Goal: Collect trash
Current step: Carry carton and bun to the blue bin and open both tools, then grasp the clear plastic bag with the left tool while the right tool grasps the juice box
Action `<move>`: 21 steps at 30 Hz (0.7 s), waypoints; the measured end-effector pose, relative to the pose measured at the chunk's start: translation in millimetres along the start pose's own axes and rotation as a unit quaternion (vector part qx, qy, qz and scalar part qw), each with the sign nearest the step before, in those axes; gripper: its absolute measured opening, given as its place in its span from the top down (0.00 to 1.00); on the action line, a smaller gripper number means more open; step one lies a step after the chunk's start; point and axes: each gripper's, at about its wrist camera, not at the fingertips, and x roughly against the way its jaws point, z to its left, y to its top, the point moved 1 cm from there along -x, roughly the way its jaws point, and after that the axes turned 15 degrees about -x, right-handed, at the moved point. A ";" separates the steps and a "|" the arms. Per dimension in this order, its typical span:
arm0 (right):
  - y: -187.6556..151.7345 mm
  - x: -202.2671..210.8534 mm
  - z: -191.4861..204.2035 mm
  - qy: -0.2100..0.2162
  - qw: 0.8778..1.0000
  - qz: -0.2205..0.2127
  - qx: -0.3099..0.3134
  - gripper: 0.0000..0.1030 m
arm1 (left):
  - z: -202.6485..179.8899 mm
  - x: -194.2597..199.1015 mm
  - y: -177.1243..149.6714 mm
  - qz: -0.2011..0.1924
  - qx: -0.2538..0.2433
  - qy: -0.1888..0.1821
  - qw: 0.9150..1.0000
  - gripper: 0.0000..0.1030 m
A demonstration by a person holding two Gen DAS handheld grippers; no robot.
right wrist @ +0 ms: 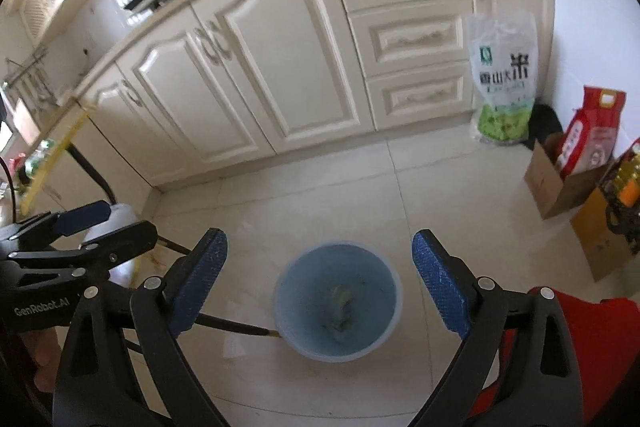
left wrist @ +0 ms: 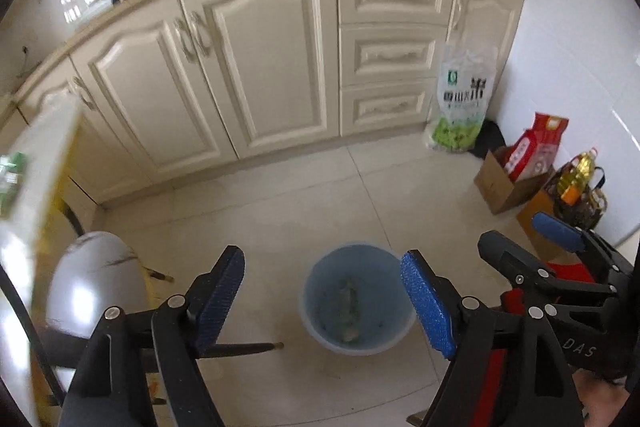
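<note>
A pale blue bin point(left wrist: 316, 291) point(right wrist: 296, 291) stands on the tiled floor. Crumpled greenish trash point(left wrist: 349, 307) point(right wrist: 341, 303) lies at its bottom. My left gripper point(left wrist: 322, 267) hangs above the bin, pointing steeply down, jaws open and nothing between the blue pads point(left wrist: 428, 307). My right gripper point(right wrist: 320, 243) hovers over the same bin, also open and empty. Each gripper shows in the other's view: the right gripper point(left wrist: 528, 239) at the right edge, the left gripper point(right wrist: 108, 223) at the left edge.
Cream kitchen cabinets point(left wrist: 264, 67) run along the back. A grey-topped stool point(left wrist: 96, 279) with dark legs stands left of the bin. A rice bag point(left wrist: 460, 99), a cardboard box point(left wrist: 500, 187) and an oil bottle point(left wrist: 576, 175) crowd the right corner. A red sleeve point(right wrist: 592, 347) shows.
</note>
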 end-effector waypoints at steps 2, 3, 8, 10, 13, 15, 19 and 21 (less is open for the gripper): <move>-0.6 22.0 21.1 0.013 1.000 -0.015 0.014 0.07 | 2.0 34.3 -5.8 -0.023 0.003 0.021 1.000 0.25; -1.5 30.9 30.5 0.021 0.999 -0.019 0.021 0.05 | 4.4 50.9 -8.9 -0.035 0.006 0.031 0.999 0.25; -9.7 82.5 93.0 0.062 0.995 -0.049 0.061 0.00 | 38.2 132.0 -33.3 -0.084 0.046 0.081 0.992 0.11; -17.2 101.5 121.7 0.078 0.992 -0.059 0.083 0.00 | 50.3 161.9 -50.3 -0.098 0.060 0.103 0.988 0.10; -32.7 124.3 169.2 0.101 0.986 -0.065 0.115 0.00 | 66.5 204.1 -81.5 -0.104 0.081 0.147 0.980 0.06; -44.3 133.2 198.5 0.108 0.982 -0.065 0.137 0.00 | 78.6 221.9 -99.8 -0.107 0.092 0.167 0.976 0.06; -68.2 138.6 245.3 0.120 0.976 -0.059 0.171 0.00 | 97.2 250.2 -148.0 -0.096 0.127 0.196 0.967 0.03; -76.1 136.0 262.1 0.123 0.974 -0.056 0.182 0.00 | 102.7 252.4 -169.7 -0.079 0.140 0.208 0.965 0.03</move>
